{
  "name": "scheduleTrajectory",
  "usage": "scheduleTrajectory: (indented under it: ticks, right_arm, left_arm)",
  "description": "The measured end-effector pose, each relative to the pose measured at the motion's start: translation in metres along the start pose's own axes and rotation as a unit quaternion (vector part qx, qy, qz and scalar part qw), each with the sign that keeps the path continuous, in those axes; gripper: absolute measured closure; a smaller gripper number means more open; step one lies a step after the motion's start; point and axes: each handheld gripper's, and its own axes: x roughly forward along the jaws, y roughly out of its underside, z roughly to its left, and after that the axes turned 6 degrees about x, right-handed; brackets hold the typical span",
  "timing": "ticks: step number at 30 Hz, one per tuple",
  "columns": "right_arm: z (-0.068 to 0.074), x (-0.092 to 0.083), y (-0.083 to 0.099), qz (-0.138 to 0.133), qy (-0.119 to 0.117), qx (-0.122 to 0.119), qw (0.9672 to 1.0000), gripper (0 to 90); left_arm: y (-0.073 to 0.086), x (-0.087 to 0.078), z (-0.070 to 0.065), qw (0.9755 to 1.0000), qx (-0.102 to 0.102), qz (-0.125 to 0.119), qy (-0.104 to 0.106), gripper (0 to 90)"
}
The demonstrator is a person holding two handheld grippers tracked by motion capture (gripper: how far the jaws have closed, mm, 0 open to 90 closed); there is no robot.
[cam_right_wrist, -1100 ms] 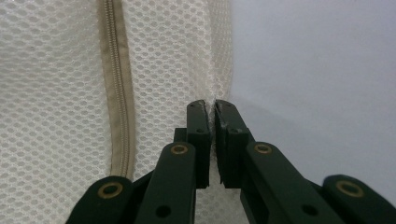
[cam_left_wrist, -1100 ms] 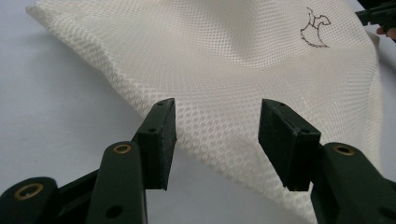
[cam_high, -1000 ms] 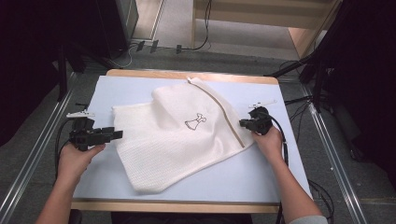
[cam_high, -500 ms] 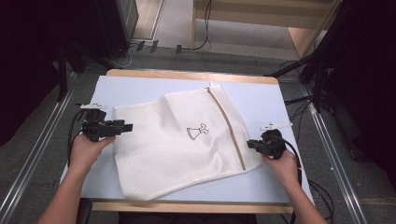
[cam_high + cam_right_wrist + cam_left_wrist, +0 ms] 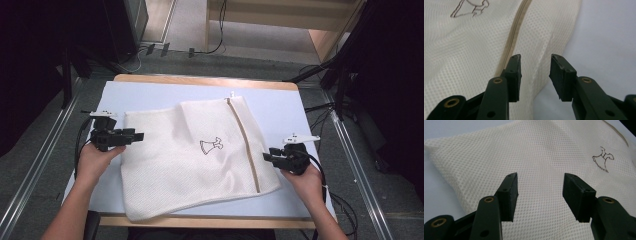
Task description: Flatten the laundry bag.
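On the pale blue table top (image 5: pixel 280 107) the cream mesh zip bag (image 5: pixel 190 165) lay flat between my grippers; left gripper (image 5: pixel 137 136) gaped empty at its edge, right gripper's (image 5: pixel 267 156) jaws had just been opening, bag edge loose between them

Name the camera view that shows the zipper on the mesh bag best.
The high view: the whole zipper runs down the mesh bag. The right gripper view shows a short close stretch; the left gripper view catches a sliver at the top right.
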Motion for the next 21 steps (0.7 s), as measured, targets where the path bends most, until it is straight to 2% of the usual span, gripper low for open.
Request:
scheduleTrajectory:
  ticks: [1, 6, 8, 10, 11, 12, 15, 16, 17, 19, 20, 21]
  right_arm:
    - [0.000, 0.000, 0.000, 0.000, 0.000, 0.000, 1.0000, 62.6]
    - [-0.008, 0.014, -0.027, -0.022, 0.010, 0.000, 0.9997, 61.3]
    - [-0.010, 0.018, -0.031, -0.023, 0.010, 0.001, 0.9997, 60.7]
    - [-0.016, 0.030, -0.043, -0.022, 0.008, 0.006, 0.9997, 59.5]
    - [-0.016, 0.030, -0.043, -0.022, 0.008, 0.006, 0.9997, 59.5]
    - [-0.020, 0.040, -0.050, -0.021, 0.013, 0.005, 0.9997, 59.4]
    - [-0.023, 0.047, -0.056, -0.020, 0.013, 0.013, 0.9996, 59.4]
    - [-0.024, 0.051, -0.060, -0.018, 0.014, 0.013, 0.9996, 59.4]
    - [-0.027, 0.061, -0.065, -0.017, 0.017, 0.016, 0.9996, 57.8]
    - [-0.028, 0.065, -0.067, -0.015, 0.017, 0.017, 0.9996, 56.9]
    - [-0.029, 0.070, -0.068, -0.009, 0.021, 0.018, 0.9996, 55.6]
    - [-0.031, 0.081, -0.069, -0.007, 0.025, 0.015, 0.9995, 52.4]
  left_arm:
    - [0.000, 0.000, 0.000, 1.0000, 0.000, 0.000, 0.000, 46.9]
    - [0.019, -0.013, 0.003, 0.9997, -0.010, 0.006, -0.022, 46.9]
    - [0.022, -0.016, 0.004, 0.9995, -0.013, 0.009, -0.026, 46.9]
    - [0.032, -0.024, 0.006, 0.9990, -0.019, 0.013, -0.040, 46.9]
    - [0.032, -0.024, 0.006, 0.9990, -0.019, 0.013, -0.040, 46.9]
    - [0.040, -0.026, 0.007, 0.9986, -0.029, 0.013, -0.043, 47.0]
    - [0.047, -0.027, 0.007, 0.9981, -0.032, 0.020, -0.050, 47.5]
    - [0.051, -0.026, 0.006, 0.9972, -0.038, 0.019, -0.061, 47.5]
    - [0.055, -0.026, 0.005, 0.9955, -0.043, 0.012, -0.084, 49.2]
    - [0.056, -0.026, 0.006, 0.9951, -0.049, 0.011, -0.086, 48.4]
    - [0.058, -0.023, 0.007, 0.9948, -0.061, 0.014, -0.080, 48.4]
    - [0.061, -0.015, 0.008, 0.9943, -0.071, 0.037, -0.071, 47.3]
